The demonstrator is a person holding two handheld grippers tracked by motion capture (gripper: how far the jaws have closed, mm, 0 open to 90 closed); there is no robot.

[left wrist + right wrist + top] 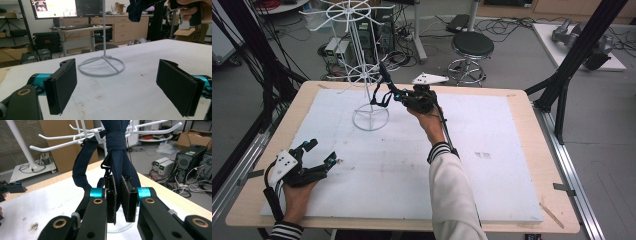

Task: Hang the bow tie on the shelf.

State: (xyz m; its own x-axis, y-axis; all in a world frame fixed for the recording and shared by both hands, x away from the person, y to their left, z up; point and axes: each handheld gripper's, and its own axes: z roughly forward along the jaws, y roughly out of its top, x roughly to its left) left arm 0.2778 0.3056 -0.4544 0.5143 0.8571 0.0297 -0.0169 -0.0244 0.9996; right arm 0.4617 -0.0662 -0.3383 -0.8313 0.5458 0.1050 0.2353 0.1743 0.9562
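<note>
the dark blue strap (117,157) hangs knotted among the hooks of the white wire rack (362,65), one loop of it drooping to the side, and your right tongs (119,202) are clamped on the hanging length just below the knot, pads pressed against the fabric from both sides. from above, the strap (383,95) sits beside the rack's thin pole, well above its ring base (371,119), which rests on the white foam sheet (492,170) near the far edge. your right hand (427,117) holds that tool raised over the sheet, arm stretched forward in a white sleeve with a striped cuff.

your left tongs (319,159) lie low near the front left corner of the surface, jaws wide apart with nothing between them; in the left gripper view the 2 black pads (62,85) frame the ring base (101,67) farther off. small dark smudges mark the foam. the foam lies on a wooden surface (532,112), and a black stool (472,47) stands on the floor behind it.
</note>
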